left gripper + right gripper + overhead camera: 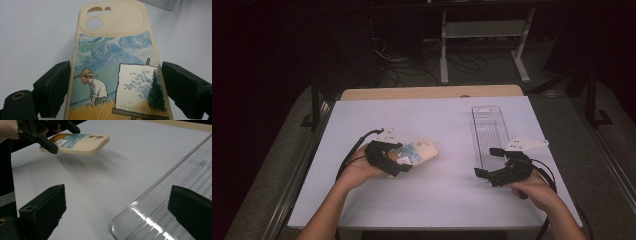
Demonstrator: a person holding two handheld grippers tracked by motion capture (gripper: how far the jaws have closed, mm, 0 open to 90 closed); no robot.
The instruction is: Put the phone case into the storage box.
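Cream phone case is gripped, lifted, by left tongs; right tongs rest released by the tray.

The phone case is held above the table, left of centre; the clear tray is laid on it to the right, well apart.

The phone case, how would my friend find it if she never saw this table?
Start at the white table and look to its left half, where the left gripper holds something lifted just above the surface. That is the phone case, clamped by its long edges. Unlike the clear plastic tray lying to the right, it is cream-coloured, with a painted man in a straw hat and swirly blue sky.
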